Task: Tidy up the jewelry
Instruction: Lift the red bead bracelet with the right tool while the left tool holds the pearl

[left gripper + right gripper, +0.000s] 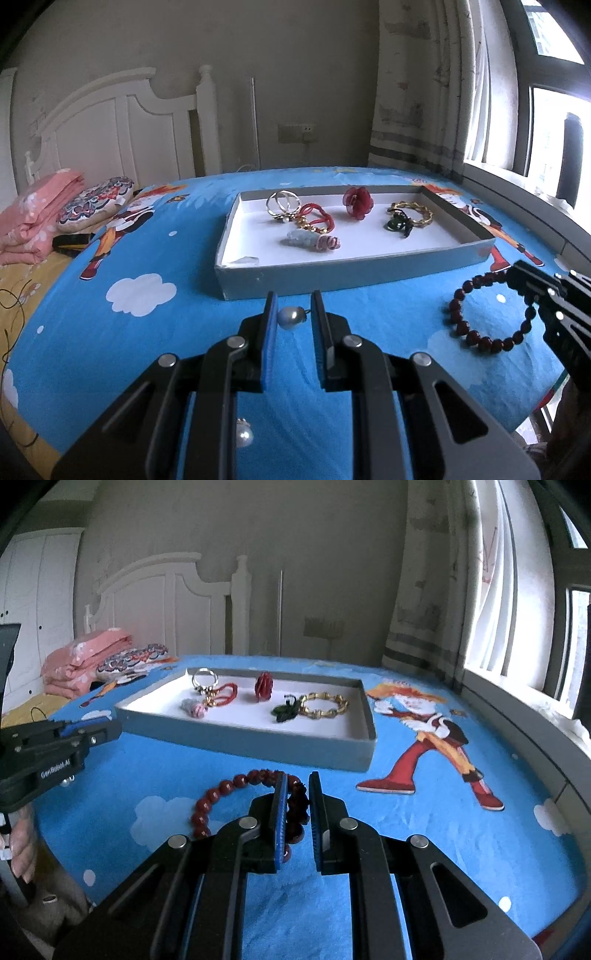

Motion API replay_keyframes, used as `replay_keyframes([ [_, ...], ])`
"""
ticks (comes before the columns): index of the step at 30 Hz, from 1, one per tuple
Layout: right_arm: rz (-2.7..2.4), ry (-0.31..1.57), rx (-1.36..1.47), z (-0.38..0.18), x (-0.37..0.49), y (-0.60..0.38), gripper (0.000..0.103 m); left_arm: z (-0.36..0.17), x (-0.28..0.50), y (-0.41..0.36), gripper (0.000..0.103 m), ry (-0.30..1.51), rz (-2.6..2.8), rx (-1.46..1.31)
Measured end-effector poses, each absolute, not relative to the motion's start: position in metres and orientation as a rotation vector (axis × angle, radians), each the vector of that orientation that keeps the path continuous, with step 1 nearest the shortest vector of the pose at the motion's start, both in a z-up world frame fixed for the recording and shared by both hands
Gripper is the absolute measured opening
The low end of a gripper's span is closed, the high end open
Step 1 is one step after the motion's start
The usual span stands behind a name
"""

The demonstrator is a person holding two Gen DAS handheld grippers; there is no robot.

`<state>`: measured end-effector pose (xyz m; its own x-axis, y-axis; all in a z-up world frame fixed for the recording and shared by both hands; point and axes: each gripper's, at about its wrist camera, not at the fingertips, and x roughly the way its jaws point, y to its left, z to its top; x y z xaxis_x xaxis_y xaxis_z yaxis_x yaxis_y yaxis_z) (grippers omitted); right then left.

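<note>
A grey box lid tray [332, 275] with a white floor sits on the blue cartoon bedsheet. It holds silver rings [282, 203], a red cord piece [314, 218], a red flower [357, 199], a gold chain bracelet [415, 213] and a dark green piece [397, 225]. My left gripper [294, 317] is open around a grey pearl earring [290, 317] lying on the sheet. A second pearl [244, 435] lies under its body. My right gripper [297, 805] is open around a dark red bead bracelet [225, 790], which also shows in the left wrist view [480, 336].
Folded pink bedding [33, 218] and a patterned cushion [94, 203] lie at the far left by the white headboard [122, 122]. A window ledge [524, 716] and curtain run along the right. The bed edge drops off at the near side.
</note>
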<state>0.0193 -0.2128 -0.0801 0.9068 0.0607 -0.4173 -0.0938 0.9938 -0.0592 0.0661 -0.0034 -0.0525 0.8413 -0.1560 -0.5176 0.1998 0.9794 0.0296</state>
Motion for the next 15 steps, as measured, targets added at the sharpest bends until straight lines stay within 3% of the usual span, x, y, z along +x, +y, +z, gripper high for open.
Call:
replay_keyframes([
  [15,0.095,0.34,-0.117,-0.056,0.009,-0.198,0.01,-0.037,0.056,-0.013,0.018,0.48,-0.208,0.119],
])
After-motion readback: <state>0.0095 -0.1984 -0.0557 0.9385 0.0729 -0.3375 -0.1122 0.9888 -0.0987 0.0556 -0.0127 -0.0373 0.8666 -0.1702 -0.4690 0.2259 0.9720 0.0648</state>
